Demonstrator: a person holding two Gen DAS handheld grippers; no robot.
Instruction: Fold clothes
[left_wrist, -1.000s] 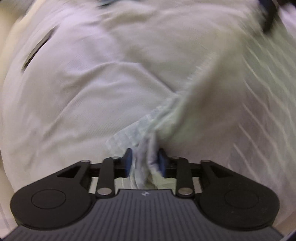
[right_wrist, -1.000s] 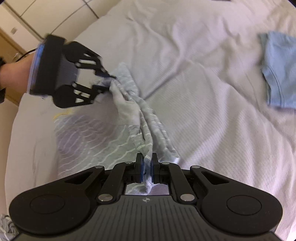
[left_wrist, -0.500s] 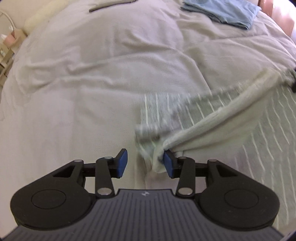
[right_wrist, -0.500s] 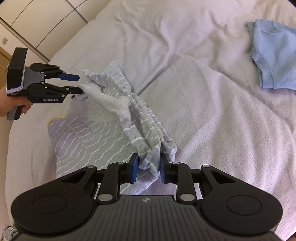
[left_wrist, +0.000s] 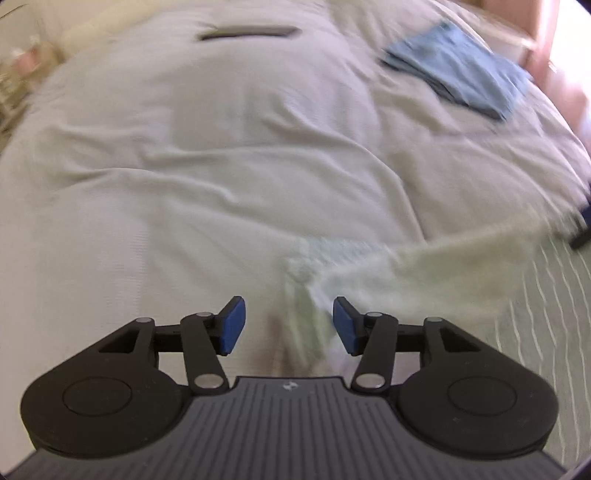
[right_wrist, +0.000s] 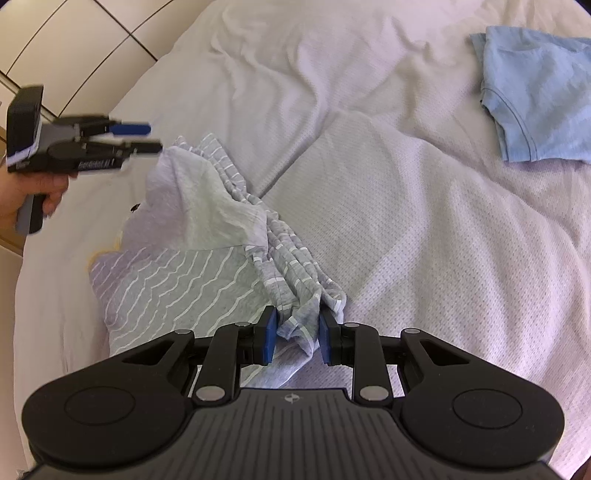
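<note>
A grey garment with white stripes (right_wrist: 177, 288) lies on the bed, one flap folded over it and its edge bunched into a ridge. My right gripper (right_wrist: 297, 334) hangs over the near end of that ridge. Its jaws stand apart, and the bunched cloth sits loosely between the blue pads. My left gripper (right_wrist: 151, 138), held in a hand (right_wrist: 37, 192), hovers just off the far corner of the flap. Its jaws are opening and grip nothing. In the blurred left wrist view the left gripper (left_wrist: 288, 328) has the garment (left_wrist: 443, 273) slack below and to the right.
A light blue garment (right_wrist: 535, 96) lies folded at the far right of the bed, also seen as the blue garment (left_wrist: 461, 70). The white, wrinkled bed cover (right_wrist: 406, 221) spreads all around. A flat dark object (left_wrist: 247, 32) lies at the far end. Cream cupboard doors (right_wrist: 74, 44) stand beyond the bed.
Both grippers were shut on the striped garment and have let go. The flap has dropped onto the garment. The left gripper has drawn back off the corner and widened.
</note>
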